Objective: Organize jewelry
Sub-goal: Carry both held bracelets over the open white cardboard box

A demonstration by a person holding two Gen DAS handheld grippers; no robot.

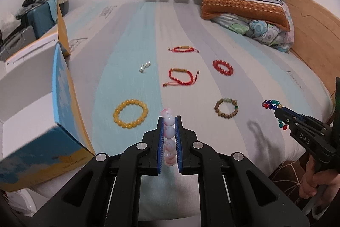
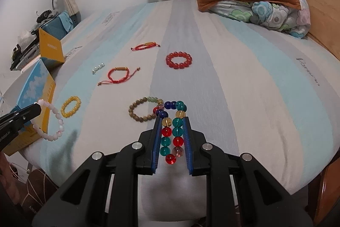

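My left gripper (image 1: 169, 118) is shut on a pink-and-white bead bracelet (image 1: 169, 137), held above the striped bed sheet (image 1: 265, 69); in the right wrist view that pink bracelet (image 2: 55, 118) hangs as a loop from the left gripper (image 2: 37, 109). My right gripper (image 2: 172, 119) is shut on a multicoloured glass-bead bracelet (image 2: 172, 131), also seen at the right gripper (image 1: 278, 111) in the left wrist view. On the sheet lie a yellow bracelet (image 1: 130, 113), a brown wooden-bead bracelet (image 1: 226, 107), a red bead bracelet (image 1: 222, 67), two red cord bracelets (image 1: 182, 77) (image 1: 183, 49) and a short pearl strand (image 1: 145, 66).
An open blue-and-yellow box (image 1: 38, 120) with a white inside stands at the bed's left edge. Folded quilts and a striped pillow (image 1: 242, 0) are piled at the far right by the wooden headboard (image 1: 314, 35). A person's hand (image 1: 316, 180) grips the right tool.
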